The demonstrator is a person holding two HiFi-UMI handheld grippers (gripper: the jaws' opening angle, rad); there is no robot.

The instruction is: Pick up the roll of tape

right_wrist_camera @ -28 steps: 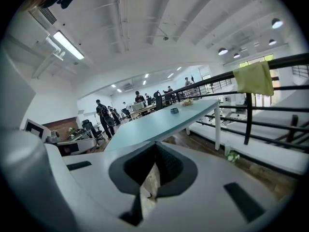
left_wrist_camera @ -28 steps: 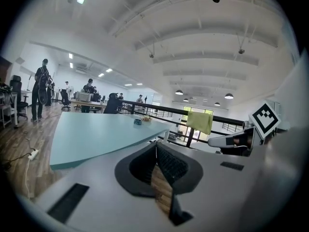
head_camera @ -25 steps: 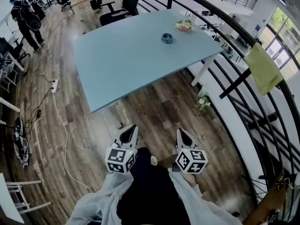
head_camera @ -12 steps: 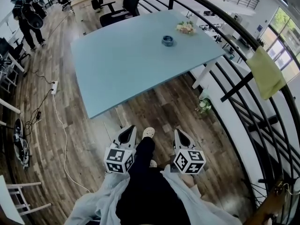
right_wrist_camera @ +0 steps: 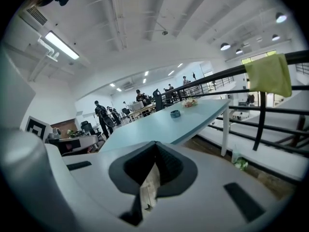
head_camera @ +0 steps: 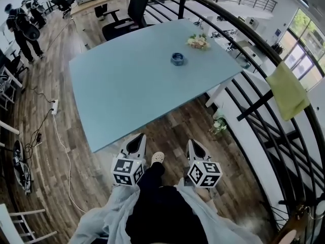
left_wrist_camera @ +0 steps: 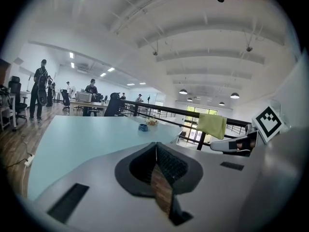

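1. Tape roll (head_camera: 177,59), blue, lies flat on the far part of the light blue table (head_camera: 127,80). It is at about 12 o'clock from both grippers and well apart from them.
2. Flower bunch (head_camera: 198,42) sits near the roll, at its 1 o'clock.
3. Left gripper (head_camera: 136,142): jaws pressed together, nothing between, by the table's near edge.
4. Right gripper (head_camera: 195,147): jaws together, empty, over the wood floor (head_camera: 172,126).
5. Yellow-green cloth (head_camera: 288,90) hangs on the black railing (head_camera: 253,93), at the table's 3 o'clock.
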